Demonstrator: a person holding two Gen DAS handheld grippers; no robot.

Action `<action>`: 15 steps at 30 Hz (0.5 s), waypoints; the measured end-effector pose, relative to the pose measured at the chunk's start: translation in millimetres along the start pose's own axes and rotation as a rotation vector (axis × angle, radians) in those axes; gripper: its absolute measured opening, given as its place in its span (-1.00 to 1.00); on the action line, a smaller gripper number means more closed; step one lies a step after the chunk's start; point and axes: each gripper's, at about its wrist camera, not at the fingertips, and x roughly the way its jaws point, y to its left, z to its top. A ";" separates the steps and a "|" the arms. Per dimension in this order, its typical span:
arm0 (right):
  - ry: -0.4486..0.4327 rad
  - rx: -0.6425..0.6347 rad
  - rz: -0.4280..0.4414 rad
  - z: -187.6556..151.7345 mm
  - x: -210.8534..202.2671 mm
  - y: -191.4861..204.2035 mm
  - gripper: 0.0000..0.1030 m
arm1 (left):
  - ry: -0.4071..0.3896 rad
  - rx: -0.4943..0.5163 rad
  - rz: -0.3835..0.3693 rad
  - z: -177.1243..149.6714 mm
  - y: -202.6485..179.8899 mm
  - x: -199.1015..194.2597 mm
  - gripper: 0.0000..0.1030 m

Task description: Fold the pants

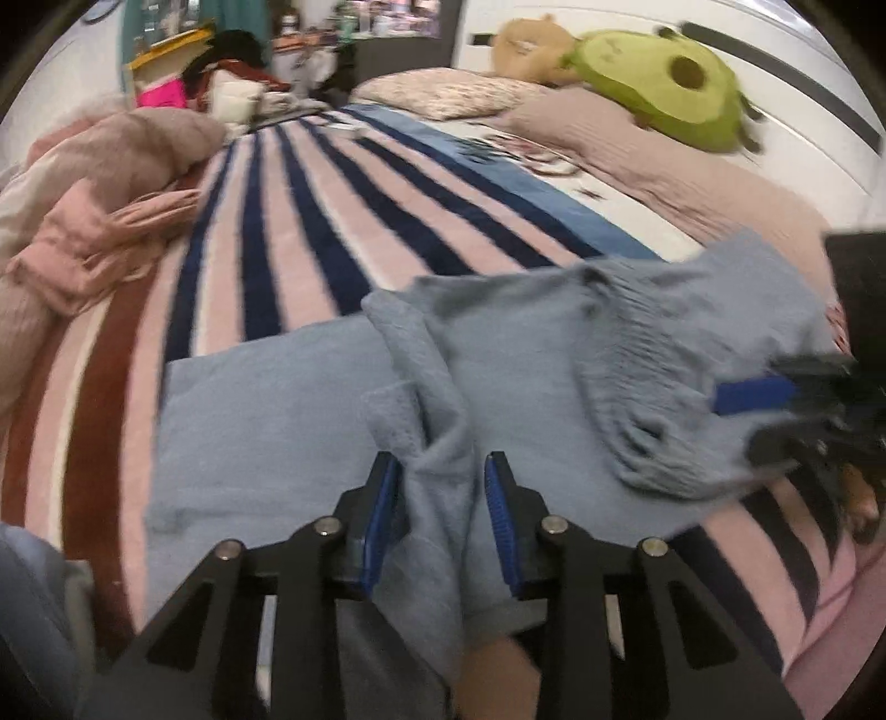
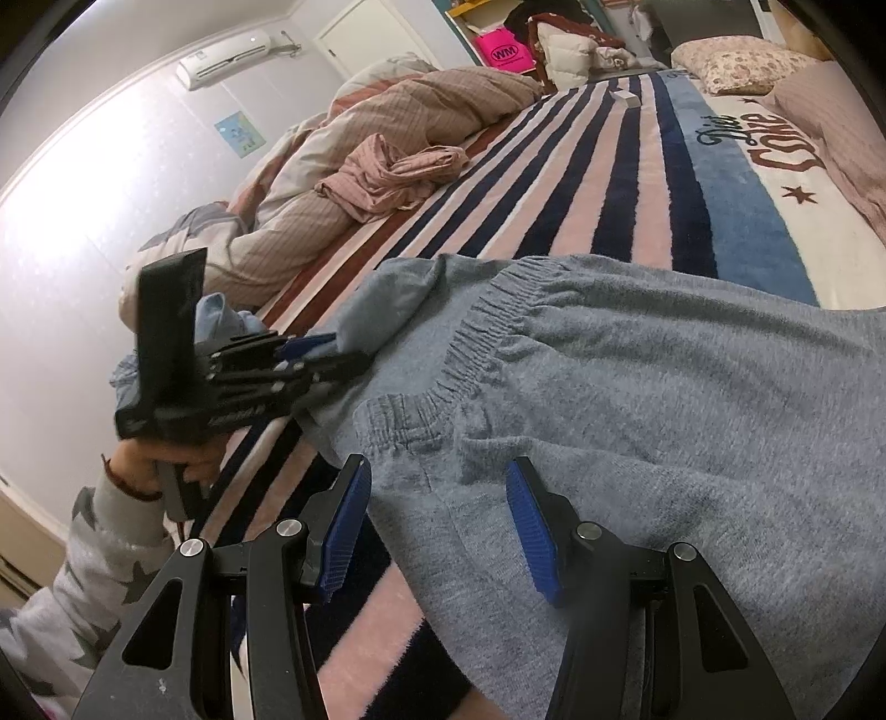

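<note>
Grey-blue knit pants point(image 1: 310, 421) lie on a striped blanket point(image 1: 310, 221) on the bed; the elastic waistband point(image 1: 626, 354) is on the right. My left gripper point(image 1: 443, 471) has a ridge of the pants' fabric between its parted blue pads. In the right wrist view, the pants point(image 2: 637, 399) fill the foreground and the left gripper point(image 2: 326, 354) holds their edge at the left. My right gripper point(image 2: 437, 482) stands open around the fabric near the waistband point(image 2: 487, 332). It also shows in the left wrist view point(image 1: 764, 393) at the waistband.
A crumpled pink duvet point(image 2: 387, 122) and pink garment point(image 2: 387, 171) lie along the blanket's left side. Pillows point(image 1: 454, 91) and an avocado plush point(image 1: 664, 83) are at the head. Clutter and a pink bag point(image 2: 501, 50) stand beyond the bed.
</note>
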 end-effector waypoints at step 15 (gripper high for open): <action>0.001 0.003 0.005 0.7 -1.3 -2.2 -0.09 | -0.053 -0.141 -0.059 13.9 21.1 -13.1 -0.43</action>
